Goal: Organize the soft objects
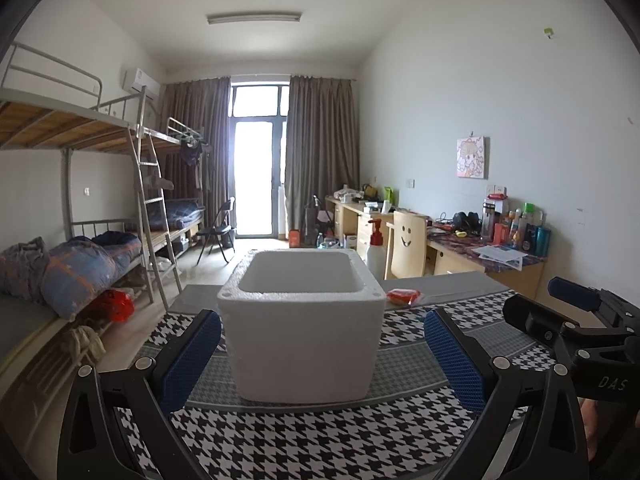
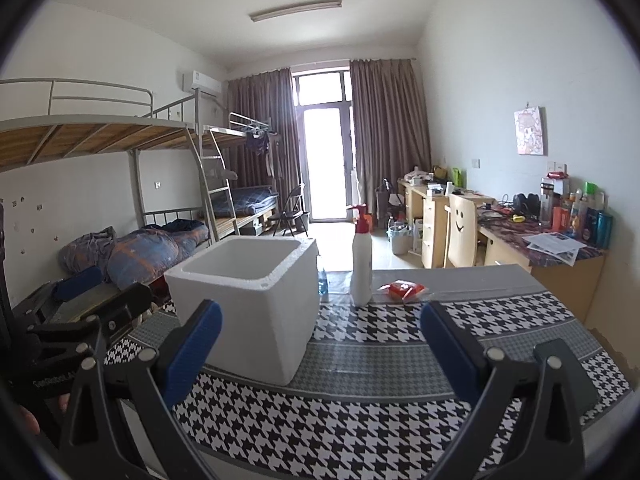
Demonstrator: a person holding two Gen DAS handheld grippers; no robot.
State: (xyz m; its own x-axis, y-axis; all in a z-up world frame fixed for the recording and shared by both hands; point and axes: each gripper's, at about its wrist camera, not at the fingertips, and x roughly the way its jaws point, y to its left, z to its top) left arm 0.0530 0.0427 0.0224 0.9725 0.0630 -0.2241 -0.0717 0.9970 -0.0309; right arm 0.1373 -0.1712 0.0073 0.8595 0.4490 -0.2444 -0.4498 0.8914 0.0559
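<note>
A white foam box (image 1: pixel 302 332) stands open-topped on the houndstooth table cloth (image 1: pixel 304 440); it also shows in the right wrist view (image 2: pixel 256 300). A small red soft packet (image 1: pixel 404 296) lies behind the box to the right, and it shows in the right wrist view (image 2: pixel 404 290) too. My left gripper (image 1: pixel 322 356) is open and empty, its blue pads either side of the box's near face. My right gripper (image 2: pixel 320 348) is open and empty, in front of the box's right corner. The right gripper's body (image 1: pixel 576 320) shows at the right of the left wrist view.
A white pump bottle with a red top (image 2: pixel 362 260) stands on the table behind the box. The left gripper's body (image 2: pixel 68 320) shows at the left. Bunk beds (image 1: pixel 80 184) line the left wall, desks (image 1: pixel 480 252) and a chair (image 1: pixel 406 248) the right.
</note>
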